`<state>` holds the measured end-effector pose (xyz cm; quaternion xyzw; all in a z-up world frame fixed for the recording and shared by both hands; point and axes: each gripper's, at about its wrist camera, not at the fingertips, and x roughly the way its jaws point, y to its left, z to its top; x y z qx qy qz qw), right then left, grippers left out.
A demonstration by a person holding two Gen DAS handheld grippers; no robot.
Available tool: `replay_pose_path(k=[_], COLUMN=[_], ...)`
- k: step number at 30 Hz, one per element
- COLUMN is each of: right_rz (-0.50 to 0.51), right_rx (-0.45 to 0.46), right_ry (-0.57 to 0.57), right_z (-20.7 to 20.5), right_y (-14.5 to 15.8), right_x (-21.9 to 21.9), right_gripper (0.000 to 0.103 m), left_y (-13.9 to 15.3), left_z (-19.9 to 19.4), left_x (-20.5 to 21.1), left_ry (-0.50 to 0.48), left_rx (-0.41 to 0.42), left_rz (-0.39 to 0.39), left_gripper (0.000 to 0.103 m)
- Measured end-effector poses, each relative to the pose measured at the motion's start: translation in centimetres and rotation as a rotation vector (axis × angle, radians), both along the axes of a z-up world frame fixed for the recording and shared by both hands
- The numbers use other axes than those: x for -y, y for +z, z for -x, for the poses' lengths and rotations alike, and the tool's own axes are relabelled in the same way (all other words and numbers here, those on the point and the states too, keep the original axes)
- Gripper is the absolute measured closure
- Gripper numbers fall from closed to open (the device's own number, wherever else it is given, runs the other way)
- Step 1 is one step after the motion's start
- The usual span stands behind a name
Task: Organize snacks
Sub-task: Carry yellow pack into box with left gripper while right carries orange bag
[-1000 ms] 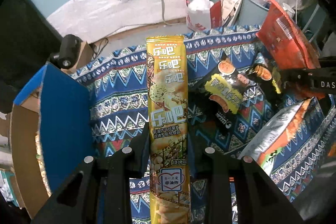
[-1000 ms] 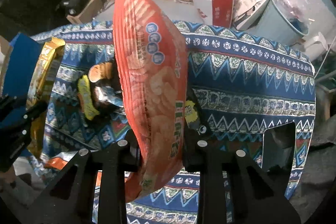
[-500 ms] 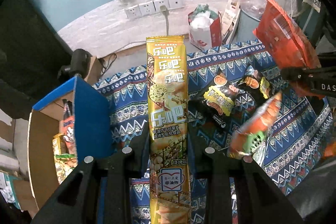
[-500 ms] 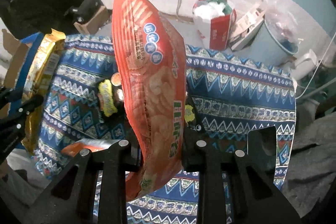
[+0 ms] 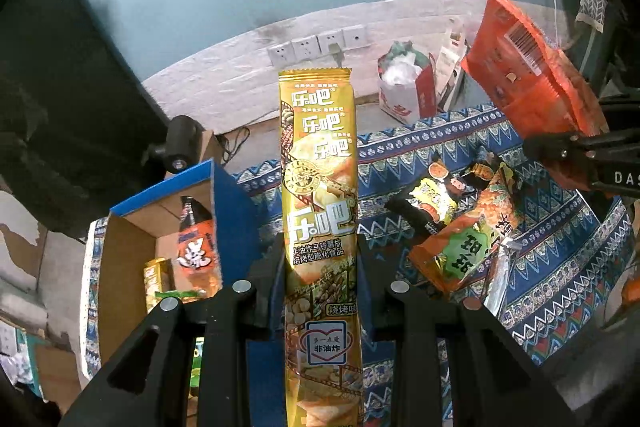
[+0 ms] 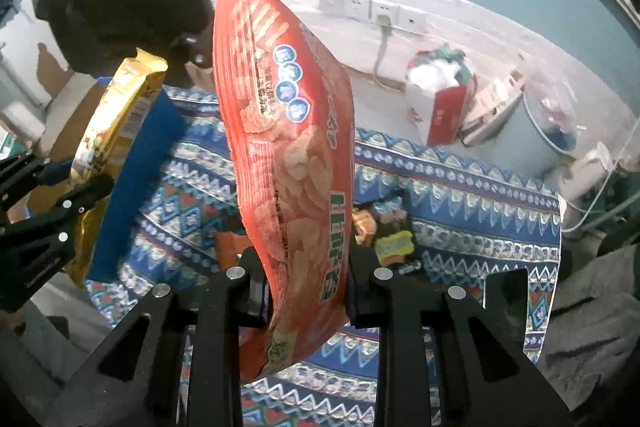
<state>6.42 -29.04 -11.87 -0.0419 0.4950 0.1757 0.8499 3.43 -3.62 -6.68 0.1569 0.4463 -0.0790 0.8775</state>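
Observation:
My left gripper (image 5: 320,259) is shut on a long yellow snack packet (image 5: 320,187) that stands upright, held above the patterned cloth. My right gripper (image 6: 306,267) is shut on a large red chip bag (image 6: 288,147), also upright and lifted; the bag also shows in the left wrist view (image 5: 528,75) at the right. The yellow packet shows in the right wrist view (image 6: 116,131) at the left. A cardboard box with blue flaps (image 5: 124,239) stands left of the left gripper and holds an orange bag (image 5: 198,251) and other snacks.
Several snack bags lie on the patterned tablecloth (image 5: 560,267): an orange-green bag (image 5: 468,247) and dark packets (image 5: 436,195). Beyond the table stand a red-white paper bag (image 5: 408,83), wall sockets (image 5: 316,45) and a pale bin (image 6: 544,143).
Both grippers have risen and tilted up with their packets. The box interior has come into the left view, and the table looks farther away.

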Motion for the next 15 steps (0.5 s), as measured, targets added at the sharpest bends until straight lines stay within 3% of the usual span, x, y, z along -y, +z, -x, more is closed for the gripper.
replay_pose_path(k=[15], right_rz=[-0.031], right_rx=[0.030], right_ry=[0.103], right_z=[0.7], right_y=[1.7], right_x=[-6.0], right_gripper=[0.079], left_y=[1.6], left_z=[1.2], left_x=[-4.5], left_ry=[0.070], left_rx=[0.045], left_rz=[0.014], left_gripper=[0.073])
